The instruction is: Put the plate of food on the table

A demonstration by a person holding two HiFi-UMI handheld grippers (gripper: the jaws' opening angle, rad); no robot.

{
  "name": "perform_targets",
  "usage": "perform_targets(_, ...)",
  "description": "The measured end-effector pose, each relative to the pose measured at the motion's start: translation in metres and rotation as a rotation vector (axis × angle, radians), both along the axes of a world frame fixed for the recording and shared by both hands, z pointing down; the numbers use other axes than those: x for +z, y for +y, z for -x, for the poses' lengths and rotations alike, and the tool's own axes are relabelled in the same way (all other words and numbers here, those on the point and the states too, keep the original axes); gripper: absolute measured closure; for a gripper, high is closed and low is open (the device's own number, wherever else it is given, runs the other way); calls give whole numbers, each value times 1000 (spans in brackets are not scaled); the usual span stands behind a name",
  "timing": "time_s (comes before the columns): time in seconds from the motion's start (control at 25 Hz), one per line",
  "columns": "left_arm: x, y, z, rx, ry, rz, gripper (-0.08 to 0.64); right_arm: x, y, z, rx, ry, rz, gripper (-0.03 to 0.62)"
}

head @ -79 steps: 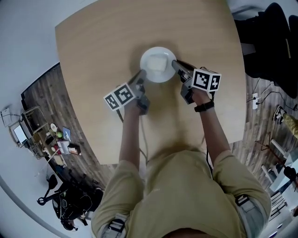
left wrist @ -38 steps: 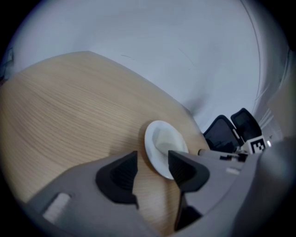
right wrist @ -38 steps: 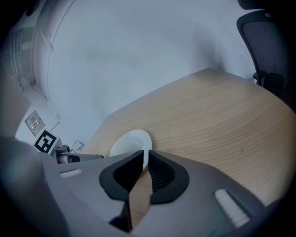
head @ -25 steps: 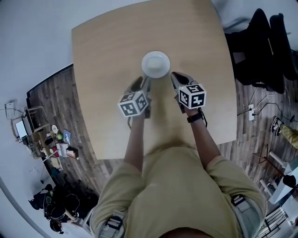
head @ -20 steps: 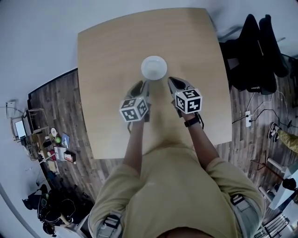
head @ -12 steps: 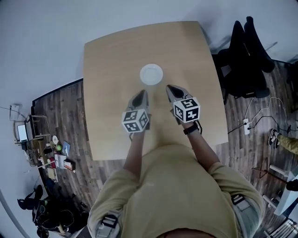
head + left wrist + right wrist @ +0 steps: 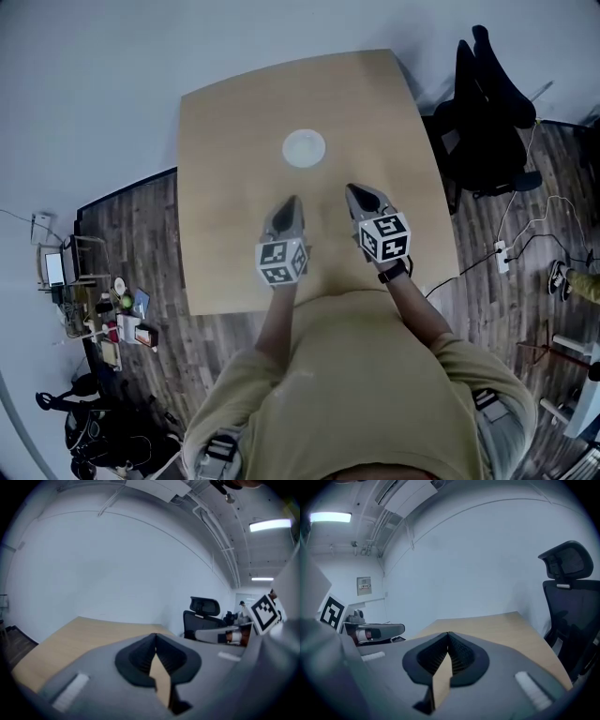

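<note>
A white plate of food (image 7: 304, 148) rests alone on the wooden table (image 7: 225, 187), far from the person. My left gripper (image 7: 292, 201) hovers over the table's near half, well short of the plate, shut with nothing between its jaws. My right gripper (image 7: 353, 190) is beside it to the right, also shut and empty. In the left gripper view the jaws (image 7: 155, 636) meet at the tips, with the tabletop (image 7: 70, 637) beyond. The right gripper view shows the same closed jaws (image 7: 448, 635). The plate is hidden in both gripper views.
A black office chair (image 7: 487, 103) stands off the table's right edge, also seen as chair (image 7: 572, 597). Shelving with small items (image 7: 103, 300) sits on the wood floor to the left. A grey wall runs behind the table.
Both grippers have drawn back from the plate toward the person. The plate stays put on the table. The view has risen, so the table looks smaller.
</note>
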State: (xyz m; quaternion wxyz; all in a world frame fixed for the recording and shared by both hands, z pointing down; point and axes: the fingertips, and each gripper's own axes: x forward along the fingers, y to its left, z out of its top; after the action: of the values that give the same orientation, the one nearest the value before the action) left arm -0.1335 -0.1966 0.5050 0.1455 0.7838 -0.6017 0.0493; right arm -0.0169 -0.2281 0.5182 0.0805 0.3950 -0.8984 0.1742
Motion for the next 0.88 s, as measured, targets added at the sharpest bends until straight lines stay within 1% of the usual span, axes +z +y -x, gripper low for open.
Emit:
perform_targets(0.2,-4,28,-8,-3,-19,-41,557,-13,17,-22,56,-31,-48,588)
perform_targets(0.36,-10,47,-4,-42,-35,-80,557,-19,29,-39,99,-22,-99,588)
perform_targets(0.48,-16,57,-4,-73,-74,-108,557,-22,33,-55,136,-10,-130,588)
perform_targets(0.56,-17,62,-3,-92,-97,-110,557,-25,37,-64,151,0,-157,588)
perform_targets(0.76,-25,68,2,-136,-85,-126,557,-37,45,-79,189,19,-224,588)
perform_targets(0.88,-25,73,5,-142,-93,-131,557,-39,54,-85,205,38,-240,588)
